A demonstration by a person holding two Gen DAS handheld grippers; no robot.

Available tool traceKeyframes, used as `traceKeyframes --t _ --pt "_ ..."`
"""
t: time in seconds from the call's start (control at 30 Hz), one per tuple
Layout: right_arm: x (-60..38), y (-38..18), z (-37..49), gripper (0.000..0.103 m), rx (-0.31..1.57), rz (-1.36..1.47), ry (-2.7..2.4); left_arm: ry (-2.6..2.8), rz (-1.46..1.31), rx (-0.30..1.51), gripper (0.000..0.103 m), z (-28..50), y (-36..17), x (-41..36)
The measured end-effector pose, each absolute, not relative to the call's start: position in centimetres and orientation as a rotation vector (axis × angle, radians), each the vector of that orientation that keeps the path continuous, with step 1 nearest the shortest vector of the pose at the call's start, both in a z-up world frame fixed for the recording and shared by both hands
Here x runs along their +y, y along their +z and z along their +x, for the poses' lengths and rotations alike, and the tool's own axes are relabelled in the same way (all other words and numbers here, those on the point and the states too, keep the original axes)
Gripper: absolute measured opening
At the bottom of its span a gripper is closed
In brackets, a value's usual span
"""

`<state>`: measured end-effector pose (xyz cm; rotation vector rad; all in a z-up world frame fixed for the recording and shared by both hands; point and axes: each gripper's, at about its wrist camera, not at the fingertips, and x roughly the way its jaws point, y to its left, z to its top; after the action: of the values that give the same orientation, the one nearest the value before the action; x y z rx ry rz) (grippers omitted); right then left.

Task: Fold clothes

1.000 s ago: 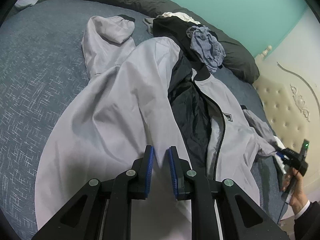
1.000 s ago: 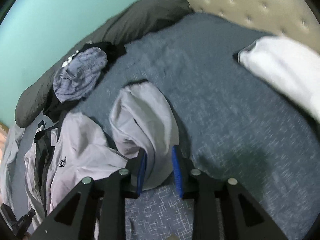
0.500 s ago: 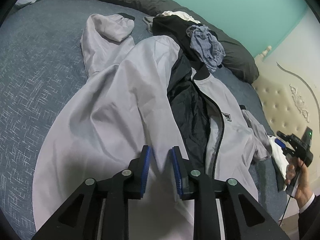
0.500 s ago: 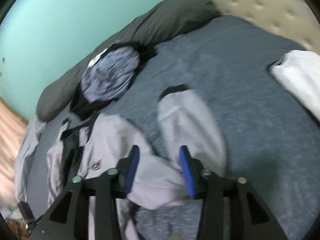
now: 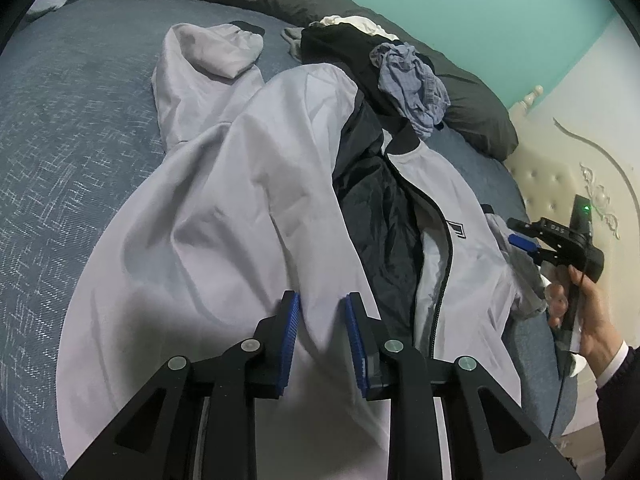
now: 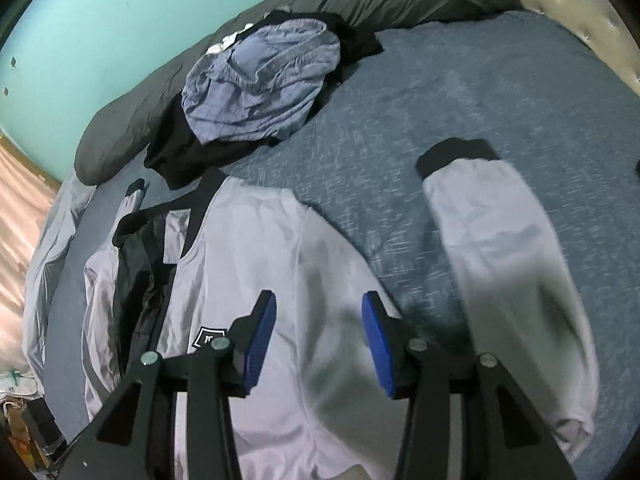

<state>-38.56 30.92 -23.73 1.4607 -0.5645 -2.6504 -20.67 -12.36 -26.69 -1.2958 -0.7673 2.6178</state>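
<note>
A light grey zip jacket (image 5: 224,208) with black lining lies open on the blue bed cover. My left gripper (image 5: 319,300) hovers over its near hem with its jaws narrowly apart and nothing between them. My right gripper (image 6: 318,300) is open and empty above the jacket's front panel (image 6: 256,248); it also shows in the left wrist view (image 5: 532,240) at the right. The jacket's right sleeve (image 6: 504,264) with a black cuff lies flat beside it. The other sleeve (image 5: 208,64) lies bunched at the far left.
A pile of black clothes with blue checked shorts (image 6: 260,80) on top sits near the dark pillows (image 5: 472,108). The tufted headboard (image 5: 552,184) is at the right. The blue bed cover (image 6: 460,92) stretches around the jacket.
My right gripper let go of the sleeve, opened wide and moved left over the jacket's front. The sleeve now lies flat. My left gripper opened slightly and stayed over the hem.
</note>
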Motion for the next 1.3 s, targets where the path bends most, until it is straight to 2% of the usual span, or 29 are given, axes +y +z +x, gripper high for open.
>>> traceKeyframes --t 0.2,0.33,0.37,0.43,0.6,0.7,0.93,1.13,1.3 --pt "29.5 -24.2 -34.2 0.045 -0.648 1.259 -2.697 2.618 -1.291 -0.751 0.027 -20.8 -26.5 -11.9" --pt "29.6 -25.1 -30.8 0.046 -0.813 1.237 -2.643 2.612 -1.280 -0.747 0.027 -20.8 -25.9 -11.4" --pt "29.6 -25.1 -30.0 0.046 -0.822 1.231 -2.641 2.608 -1.277 -0.755 0.028 -20.8 -25.8 -11.3" --pt "29.6 -25.2 -28.0 0.046 -0.833 1.205 -2.644 2.589 -1.272 -0.793 0.037 -20.9 -25.7 -11.2" --pt "28.8 -26.1 -24.1 0.046 -0.828 1.179 -2.628 2.551 -1.318 -0.829 0.041 -22.6 -25.3 -9.9" --pt "28.4 -27.0 -22.3 0.046 -0.874 1.149 -2.583 2.567 -1.346 -0.780 0.043 -24.3 -24.0 -8.5" --pt "28.6 -28.1 -22.3 0.046 -0.937 1.141 -2.523 2.587 -1.380 -0.764 0.047 -25.9 -22.1 -7.1" --pt "30.3 -28.1 -22.4 0.046 -1.006 1.109 -2.527 2.563 -1.397 -0.642 0.047 -29.3 -21.2 -4.0" --pt "31.3 -28.1 -22.7 0.046 -1.040 1.088 -2.526 2.484 -1.442 -0.688 0.047 -33.9 -22.1 -2.2"
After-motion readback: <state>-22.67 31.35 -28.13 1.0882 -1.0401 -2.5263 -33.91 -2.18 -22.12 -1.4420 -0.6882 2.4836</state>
